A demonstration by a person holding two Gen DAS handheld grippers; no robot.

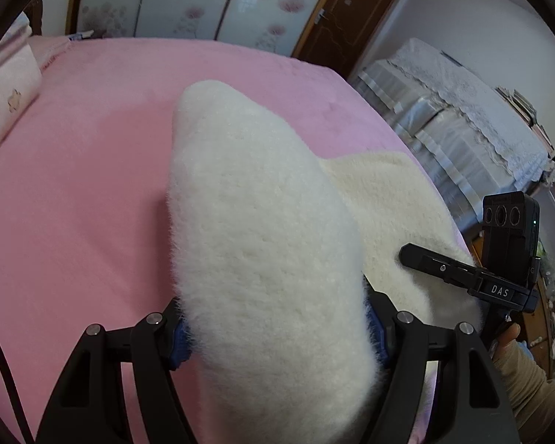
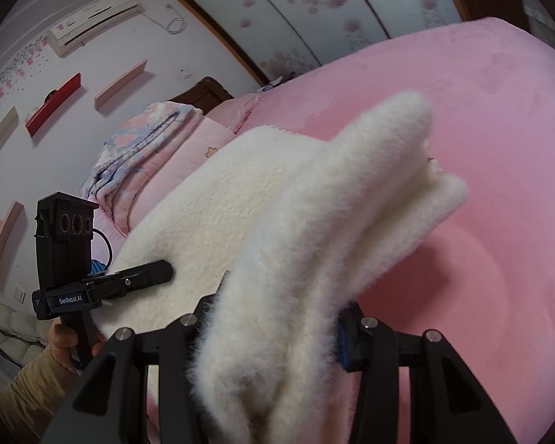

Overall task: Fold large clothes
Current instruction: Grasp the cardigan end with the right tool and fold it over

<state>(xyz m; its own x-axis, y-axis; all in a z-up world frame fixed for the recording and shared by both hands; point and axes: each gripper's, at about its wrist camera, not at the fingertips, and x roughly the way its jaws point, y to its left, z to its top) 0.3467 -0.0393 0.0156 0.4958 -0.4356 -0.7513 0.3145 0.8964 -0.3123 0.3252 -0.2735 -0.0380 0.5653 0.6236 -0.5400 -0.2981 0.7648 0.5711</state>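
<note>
A large white fluffy garment [image 1: 262,222] hangs over the pink bed [image 1: 74,185]. My left gripper [image 1: 277,333] is shut on a thick fold of it, which bulges up and hides the fingertips. My right gripper [image 2: 273,333] is shut on another edge of the same garment [image 2: 314,222], held above the bed [image 2: 499,185]. The garment stretches between the two grippers. The right gripper also shows at the right of the left wrist view [image 1: 462,270]. The left gripper shows at the left of the right wrist view [image 2: 129,277].
Folded pink and floral quilts [image 2: 148,155] and a pillow [image 1: 7,100] lie at the bed's head. A covered cabinet [image 1: 455,118] and a brown door [image 1: 344,14] stand beyond the bed's far side. Wall shelves [image 2: 51,103] hang above the headboard.
</note>
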